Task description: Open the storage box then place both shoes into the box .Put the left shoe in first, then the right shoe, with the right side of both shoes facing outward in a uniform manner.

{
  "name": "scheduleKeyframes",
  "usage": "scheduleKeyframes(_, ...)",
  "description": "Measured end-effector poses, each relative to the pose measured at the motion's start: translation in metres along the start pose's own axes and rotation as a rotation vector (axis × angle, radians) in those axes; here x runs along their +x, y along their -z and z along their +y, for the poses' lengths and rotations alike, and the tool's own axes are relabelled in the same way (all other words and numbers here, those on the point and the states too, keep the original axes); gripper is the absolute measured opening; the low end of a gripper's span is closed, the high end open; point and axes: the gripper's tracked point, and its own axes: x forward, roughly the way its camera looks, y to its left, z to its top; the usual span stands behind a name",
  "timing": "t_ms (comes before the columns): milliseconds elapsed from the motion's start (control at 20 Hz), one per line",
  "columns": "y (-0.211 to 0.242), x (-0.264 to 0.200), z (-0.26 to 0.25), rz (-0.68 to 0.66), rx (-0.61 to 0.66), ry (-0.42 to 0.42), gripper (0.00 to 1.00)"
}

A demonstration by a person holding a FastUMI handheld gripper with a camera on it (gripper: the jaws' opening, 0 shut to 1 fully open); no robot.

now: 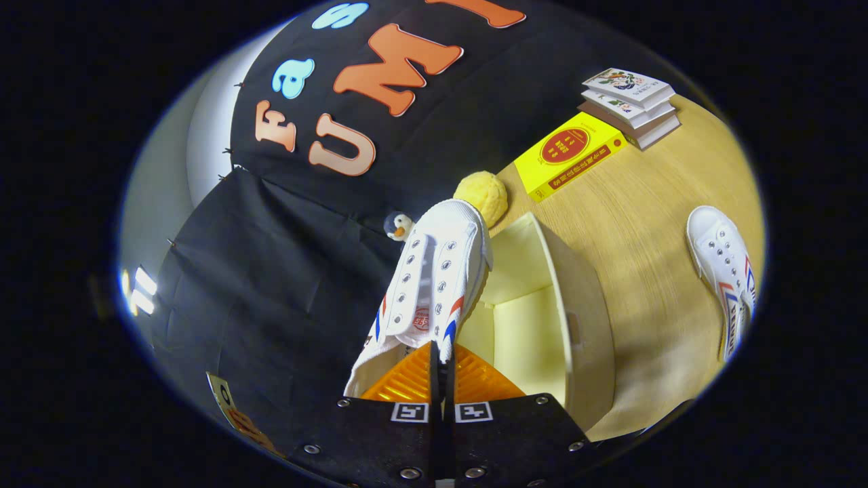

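The gripper point(441, 369) is clamping the heel edge of a white shoe point(434, 278), its long axis running straight ahead of the fingers, hanging beside the open storage box point(583, 305). The second shoe point(722, 261) is lying beyond the box, well apart.

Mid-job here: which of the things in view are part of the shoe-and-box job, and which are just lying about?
Part of the job:
- gripper, fingers shut on the held shoe
- held shoe, lifted beside the box
- open storage box, on the table
- second shoe, on the table beyond the box

Lying about:
- yellow book
- stack of books
- yellow ball
- small duck toy
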Motion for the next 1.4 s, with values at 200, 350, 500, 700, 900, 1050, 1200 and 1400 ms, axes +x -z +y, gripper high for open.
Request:
scheduleKeyframes(200, 0.025, 0.028, -0.012, 0.037, -0.032, 0.109, 0.0)
scheduleKeyframes(350, 0.035, 0.036, -0.022, 0.061, -0.135, 0.205, 0.0)
scheduleKeyframes(500, 0.034, 0.035, -0.023, 0.068, -0.205, 0.254, 0.0)
scheduleKeyframes(700, 0.052, 0.041, -0.023, 0.122, -0.253, 0.261, 0.0)
scheduleKeyframes(900, 0.059, 0.052, -0.032, 0.147, -0.273, 0.284, 0.0)
scheduleKeyframes(1050, 0.064, 0.056, -0.034, 0.163, -0.282, 0.299, 0.0)
scheduleKeyframes(1200, 0.053, 0.058, -0.015, 0.124, -0.259, 0.219, 0.14)
scheduleKeyframes(1400, 0.023, 0.032, -0.008, 0.061, -0.297, 0.224, 0.64)
